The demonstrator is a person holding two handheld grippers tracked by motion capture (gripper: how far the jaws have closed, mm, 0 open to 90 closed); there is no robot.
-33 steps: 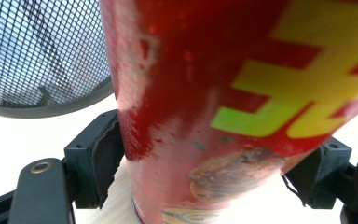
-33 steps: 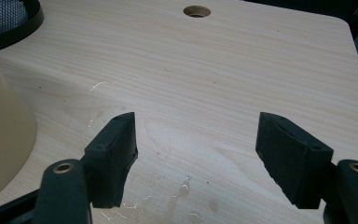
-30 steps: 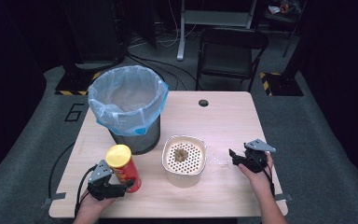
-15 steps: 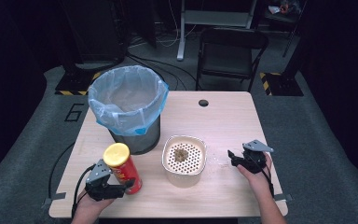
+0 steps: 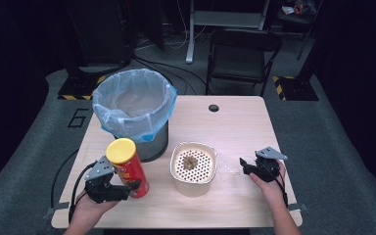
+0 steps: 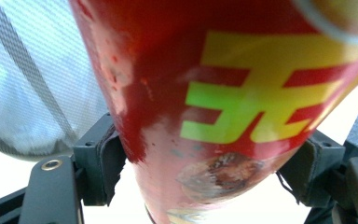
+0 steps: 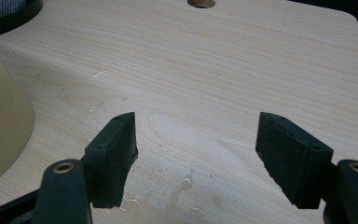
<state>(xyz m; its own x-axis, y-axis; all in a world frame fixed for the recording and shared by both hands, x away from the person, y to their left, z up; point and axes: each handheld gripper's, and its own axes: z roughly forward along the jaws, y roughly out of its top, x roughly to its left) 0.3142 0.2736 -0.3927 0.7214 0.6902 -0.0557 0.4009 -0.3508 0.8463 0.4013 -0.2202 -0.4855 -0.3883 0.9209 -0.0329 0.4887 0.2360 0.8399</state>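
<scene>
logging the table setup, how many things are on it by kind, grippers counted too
bins: 1, bin with a blue liner
cans: 1, red can with a yellow lid
strainers: 1, cream strainer
grippers: 2, left gripper shut on the can, right gripper open over the table
total: 5

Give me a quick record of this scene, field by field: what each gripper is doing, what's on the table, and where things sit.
left gripper: shut on red chip can, held upright
right gripper: open, holding nothing, over bare table
colander: cream, between the grippers, brownish clump inside
bin: mesh, blue liner, behind the can
</scene>
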